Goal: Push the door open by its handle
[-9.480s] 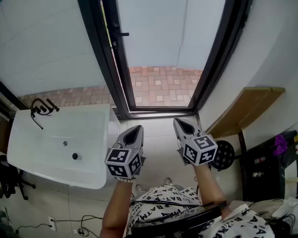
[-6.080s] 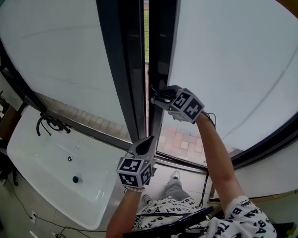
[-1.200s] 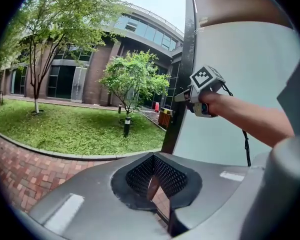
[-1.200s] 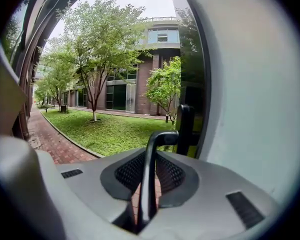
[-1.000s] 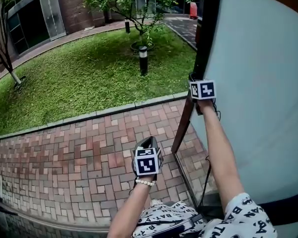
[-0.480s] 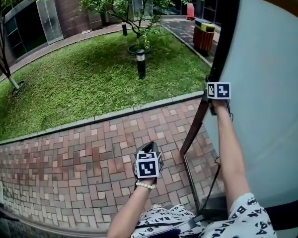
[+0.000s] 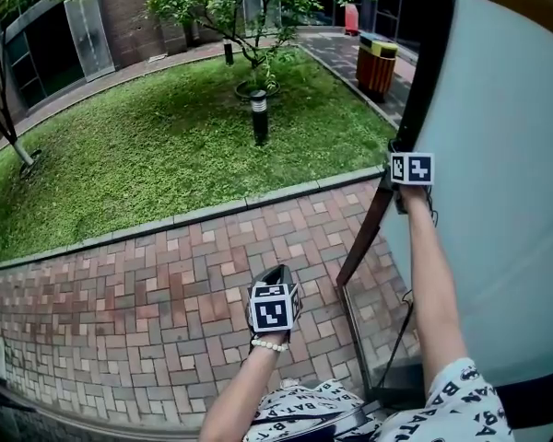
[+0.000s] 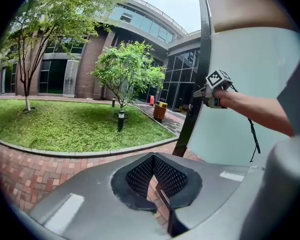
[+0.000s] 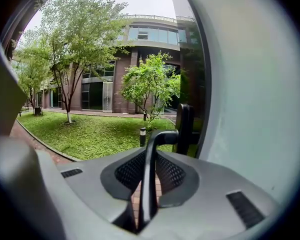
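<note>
The door (image 7: 502, 210) is a frosted glass panel in a black frame (image 7: 422, 99); it stands swung outward over the paving. Its black lever handle (image 9: 148, 174) runs between the jaws of my right gripper (image 9: 146, 189), which is shut on it. From the head view this gripper (image 7: 401, 155) sits at the door's edge at arm's length, its fingertips hidden behind its marker cube. The left gripper view shows it from the side (image 8: 204, 92). My left gripper (image 7: 276, 276) hangs low over the bricks, away from the door, shut and with nothing in it (image 8: 153, 171).
Red brick paving (image 7: 138, 302) lies below, bordered by a curb and a lawn (image 7: 157, 145) with a tree and a short lamp post (image 7: 259, 116). A yellow-topped bin (image 7: 376, 63) stands beyond the door. A black cable (image 7: 396, 339) hangs along the door's lower edge.
The door's edge and my right gripper on the handle have swung further to the right, and the bin has come into sight. The left gripper has hardly moved.
</note>
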